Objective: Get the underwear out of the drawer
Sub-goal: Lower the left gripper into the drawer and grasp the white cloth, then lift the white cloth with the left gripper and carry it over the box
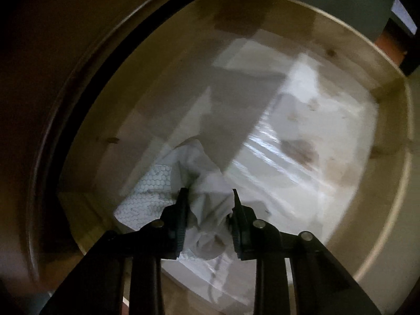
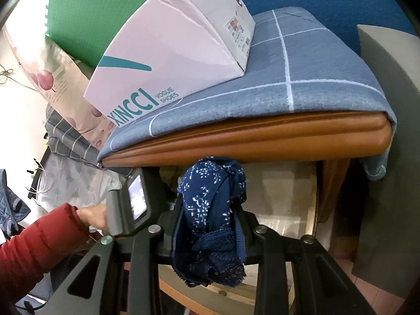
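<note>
Left fingers pinch crumpled pale-grey underwear in wooden drawer; I'd lift straight up; right fingers clamp navy floral lace underwear

Left wrist camera looks steeply down, close into the drawer. Right wrist camera faces the tabletop edge above that drawer.

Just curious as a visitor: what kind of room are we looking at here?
Probably a bedroom at home: a wooden drawer holding underwear, a checked cloth over the furniture top, and a shoe box on it.
</note>
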